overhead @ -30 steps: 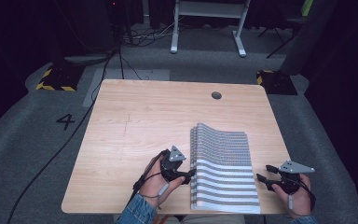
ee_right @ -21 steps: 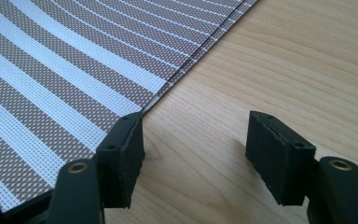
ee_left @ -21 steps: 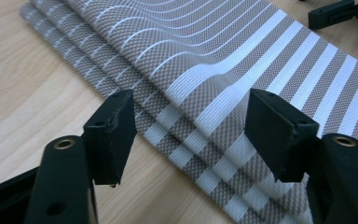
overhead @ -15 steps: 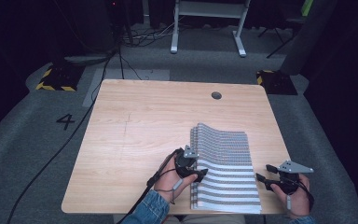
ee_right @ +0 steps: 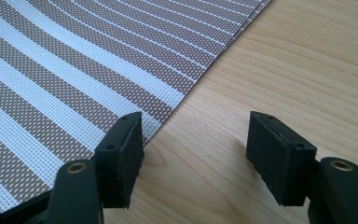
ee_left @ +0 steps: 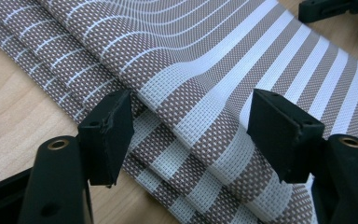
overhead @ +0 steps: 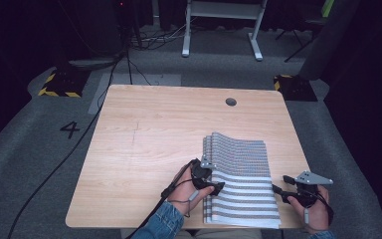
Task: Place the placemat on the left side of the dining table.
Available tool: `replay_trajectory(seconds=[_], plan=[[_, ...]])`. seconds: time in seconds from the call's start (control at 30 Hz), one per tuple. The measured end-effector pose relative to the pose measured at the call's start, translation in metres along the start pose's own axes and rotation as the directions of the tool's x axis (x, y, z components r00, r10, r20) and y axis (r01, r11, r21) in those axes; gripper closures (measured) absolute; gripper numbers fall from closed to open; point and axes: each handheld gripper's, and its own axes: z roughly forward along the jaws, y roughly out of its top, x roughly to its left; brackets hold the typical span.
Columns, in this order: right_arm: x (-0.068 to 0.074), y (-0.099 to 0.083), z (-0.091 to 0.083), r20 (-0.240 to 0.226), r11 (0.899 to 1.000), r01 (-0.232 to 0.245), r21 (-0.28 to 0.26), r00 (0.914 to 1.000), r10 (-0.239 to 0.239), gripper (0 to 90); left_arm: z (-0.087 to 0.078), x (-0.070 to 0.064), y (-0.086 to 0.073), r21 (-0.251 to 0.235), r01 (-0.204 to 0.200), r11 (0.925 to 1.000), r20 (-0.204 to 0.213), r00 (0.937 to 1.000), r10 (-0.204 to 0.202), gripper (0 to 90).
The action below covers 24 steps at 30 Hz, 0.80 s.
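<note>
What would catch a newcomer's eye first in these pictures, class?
The striped mat, folded in layers, lies at the near right of the wooden table and draws the eye first. The left claw is open over the mat's stacked left edge, and the right claw is open over bare wood just off the right edge. Beyond the table, a dark floor bears a painted number 4.

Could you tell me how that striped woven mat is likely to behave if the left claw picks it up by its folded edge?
The striped mat would probably flop and sag: it already curves and bulges. Its stacked folds may slide apart or unfold, as they look loose at the edge between the left claw's open jaws. The coarse open weave suggests it is light and grippy.
</note>
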Motion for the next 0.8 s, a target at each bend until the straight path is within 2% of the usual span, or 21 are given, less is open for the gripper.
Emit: replay_trajectory(seconds=[0.07,0.1,0.17,0.27,0.3,0.33,0.4,0.5,0.53,0.6,0.67,0.7,0.8], plan=[[0.000,0.000,0.000,0.001,1.000,0.004,-0.001,1.0000,-0.004,36.6,0.004,0.001,-0.001,0.013,0.012,0.9998,0.004,0.9999,-0.013,28.6],[0.000,0.000,0.001,0.001,1.000,0.005,-0.004,1.0000,-0.005,36.6,0.005,0.002,-0.001,0.009,0.014,0.9999,0.022,0.9997,-0.014,28.8],[0.000,0.000,0.000,0.003,1.000,0.008,-0.002,1.0000,-0.008,36.6,0.006,0.001,0.000,-0.004,0.017,0.9999,0.051,0.9986,-0.016,36.7],[0.000,0.000,0.000,0.000,1.000,0.003,-0.002,1.0000,-0.003,36.6,0.010,-0.003,0.002,0.023,-0.011,0.9997,0.024,0.9996,0.011,41.6],[0.000,0.000,0.000,0.000,1.000,0.003,-0.002,1.0000,-0.003,36.6,0.012,-0.003,0.003,0.021,-0.012,0.9997,0.034,0.9994,0.011,42.9],[0.000,0.000,0.000,0.001,1.000,0.003,-0.002,1.0000,-0.003,36.6,0.013,-0.003,0.003,0.034,0.013,0.9993,0.037,0.9992,-0.014,43.9],[0.000,0.000,0.000,0.000,1.000,0.001,-0.002,1.0000,-0.001,36.6,0.018,-0.002,0.004,0.027,0.031,0.9991,0.052,0.9981,-0.032,45.2],[0.000,0.000,0.000,0.000,1.000,0.002,-0.002,1.0000,-0.002,36.6,0.019,-0.006,0.005,0.024,0.027,0.9993,0.033,0.9991,-0.028,49.5],[0.000,0.000,0.000,0.000,1.000,0.003,-0.002,1.0000,-0.003,36.6,0.018,-0.007,0.005,0.022,0.015,0.9996,0.021,0.9997,-0.016,51.4],[0.000,0.000,0.000,0.000,1.000,0.002,-0.002,1.0000,-0.002,36.6,0.017,-0.008,0.006,0.016,0.006,0.9999,0.007,1.0000,-0.006,59.5],[0.000,0.000,0.000,-0.001,1.000,0.002,-0.002,1.0000,-0.002,36.6,0.016,-0.009,0.007,0.017,0.020,0.9997,0.013,0.9997,-0.020,68.9],[0.000,0.000,0.000,0.001,1.000,0.008,0.001,1.0000,-0.008,36.6,0.015,-0.010,0.007,0.008,0.028,0.9996,0.007,0.9996,-0.028,73.7],[-0.001,0.000,0.001,-0.004,1.000,0.004,0.002,1.0000,-0.004,36.2,0.010,-0.013,0.008,-0.027,0.016,0.9995,0.011,0.9998,-0.016,85.0]])
